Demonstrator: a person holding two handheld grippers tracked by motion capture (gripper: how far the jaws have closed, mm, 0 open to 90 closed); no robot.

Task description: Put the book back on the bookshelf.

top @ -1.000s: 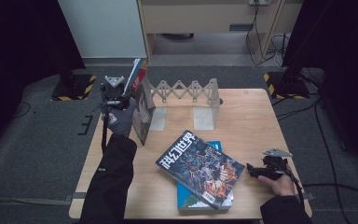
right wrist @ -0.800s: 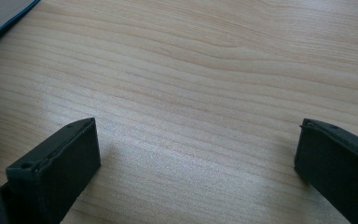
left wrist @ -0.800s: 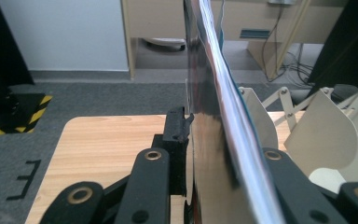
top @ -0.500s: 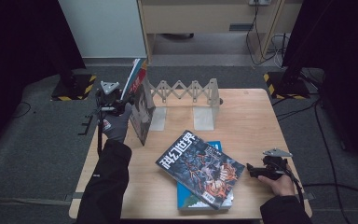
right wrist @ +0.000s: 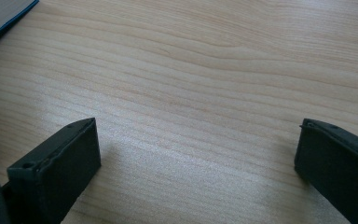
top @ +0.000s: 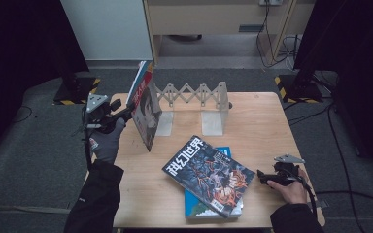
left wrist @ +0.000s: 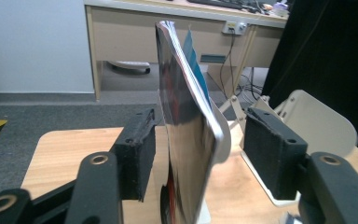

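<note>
While the upright magazine (top: 145, 112) stands near the far left corner of the table (top: 262, 121), leaning against the left end of the white folding book rack (top: 199, 104), the left gripper (top: 121, 115) is at the table's left edge, just beside it. In the left gripper view the magazine (left wrist: 186, 140) stands between the two black jaws, but the pads (left wrist: 137, 154) do not press on it; a gap shows on each side. These jaws have just been opening, so the magazine is released and stands on its own bottom edge, a little tilted.

The right gripper (top: 262, 175) rests near the right front corner of the table, held by the person's hand. Its jaws are spread wide over bare wood, with nothing between them.

In the middle of the front part of the table, a dark magazine (top: 208, 175) lies flat on top of a blue book (top: 213, 206), which reaches almost to the front edge.
</note>
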